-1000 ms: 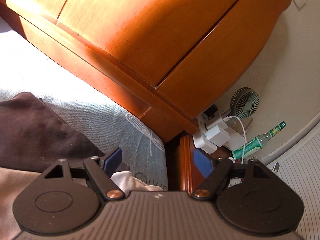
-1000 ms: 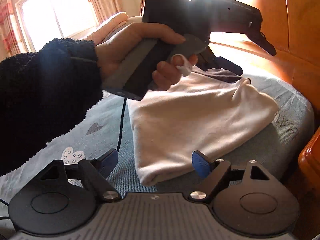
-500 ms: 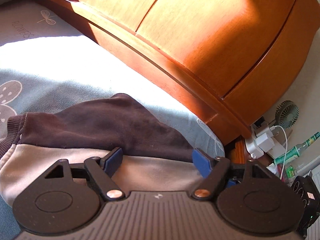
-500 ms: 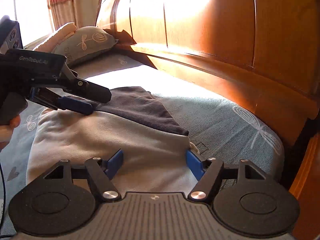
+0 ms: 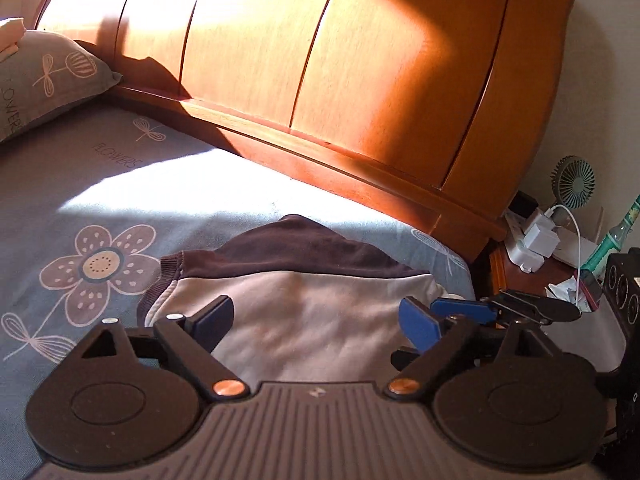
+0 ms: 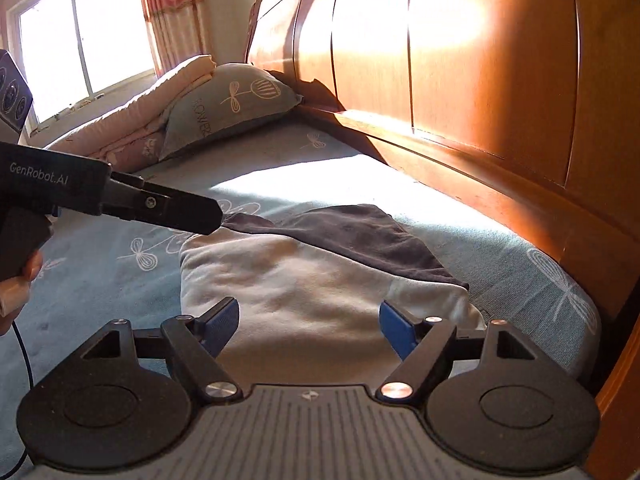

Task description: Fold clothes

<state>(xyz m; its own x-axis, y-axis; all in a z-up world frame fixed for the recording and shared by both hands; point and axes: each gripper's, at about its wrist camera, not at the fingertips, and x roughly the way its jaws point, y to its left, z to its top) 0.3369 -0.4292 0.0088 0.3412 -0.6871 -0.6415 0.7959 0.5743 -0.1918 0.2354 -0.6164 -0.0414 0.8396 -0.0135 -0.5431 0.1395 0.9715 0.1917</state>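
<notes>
A folded garment (image 5: 336, 296), cream with a dark brown part at its far side, lies on the blue flowered bedsheet (image 5: 100, 208) near the headboard. My left gripper (image 5: 316, 318) hovers over its near edge, jaws opening, nothing pinched between them. My right gripper (image 6: 308, 318) hangs over the same garment (image 6: 304, 280) from the other side, jaws also opening and empty. In the right wrist view the left gripper (image 6: 200, 216) reaches in from the left, its tip by the garment's far left corner. In the left wrist view the right gripper (image 5: 460, 308) shows at the garment's right end.
A wooden headboard (image 5: 360, 80) runs along the far side. A pillow (image 6: 232, 104) and a folded pink quilt (image 6: 132, 120) lie by the window (image 6: 80, 40). Past the bed's right edge a nightstand (image 5: 532, 276) holds a fan (image 5: 574, 180), chargers and a green bottle (image 5: 612, 236).
The left gripper swung away from the headboard corner and nightstand and drew back to the garment's left side, its jaws wider. The right gripper pulled back and rose slightly.
</notes>
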